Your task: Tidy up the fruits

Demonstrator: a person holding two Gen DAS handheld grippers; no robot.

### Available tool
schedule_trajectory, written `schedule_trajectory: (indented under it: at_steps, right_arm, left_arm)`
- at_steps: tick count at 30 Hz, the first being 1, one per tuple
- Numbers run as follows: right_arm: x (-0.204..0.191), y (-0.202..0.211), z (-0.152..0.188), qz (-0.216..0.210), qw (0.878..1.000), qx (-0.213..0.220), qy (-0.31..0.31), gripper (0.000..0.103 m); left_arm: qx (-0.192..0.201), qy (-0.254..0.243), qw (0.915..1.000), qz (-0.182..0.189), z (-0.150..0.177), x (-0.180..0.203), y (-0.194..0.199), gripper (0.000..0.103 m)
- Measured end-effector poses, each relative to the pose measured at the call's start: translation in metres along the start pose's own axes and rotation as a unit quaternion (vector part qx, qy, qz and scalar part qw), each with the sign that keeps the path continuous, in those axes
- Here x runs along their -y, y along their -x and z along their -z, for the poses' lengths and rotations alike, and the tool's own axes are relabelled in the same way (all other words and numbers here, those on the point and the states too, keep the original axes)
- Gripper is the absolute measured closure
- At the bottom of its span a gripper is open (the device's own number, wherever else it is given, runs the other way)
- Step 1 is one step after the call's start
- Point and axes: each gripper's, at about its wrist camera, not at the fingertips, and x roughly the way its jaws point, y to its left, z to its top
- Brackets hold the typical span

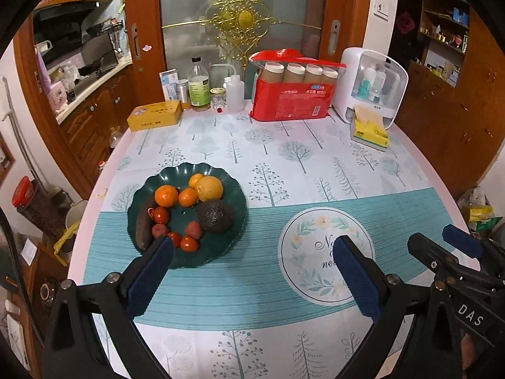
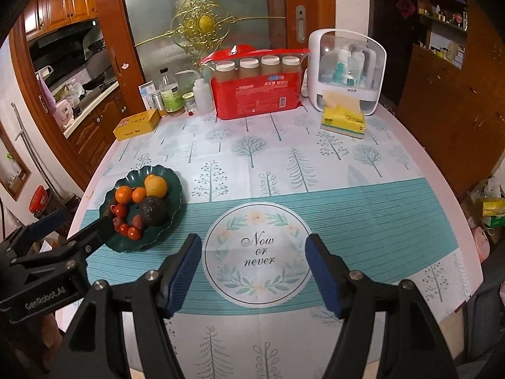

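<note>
Jaws of both grippers gape empty, the fruit plate (image 1: 235,221) lying ahead to their left.

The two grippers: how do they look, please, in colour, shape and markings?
The left gripper and the right gripper look alike: black angular plastic frames with silver bolts, each carrying two long fingers faced with dark blue ribbed pads. White lettering marks the bodies: "GenRobot.AI" on the left, "DAS" on the right.

Back of table, 12 o'clock: red pack of jars (image 2: 257,87). White organizer (image 2: 346,69) at 1 o'clock, yellow tissues (image 2: 343,120) touching it. Yellow tin (image 2: 136,124) at 10.
</note>
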Motion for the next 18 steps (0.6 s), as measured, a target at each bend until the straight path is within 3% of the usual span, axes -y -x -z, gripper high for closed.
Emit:
schedule_trajectory:
  at_steps: [18]
  right_arm:
    - [-0.002, -0.003, 0.002, -0.021, 0.999, -0.010, 0.033, 0.034]
  left_arm:
    - [-0.012, 0.002, 0.9989, -0.045, 0.010, 0.015, 0.001, 0.003]
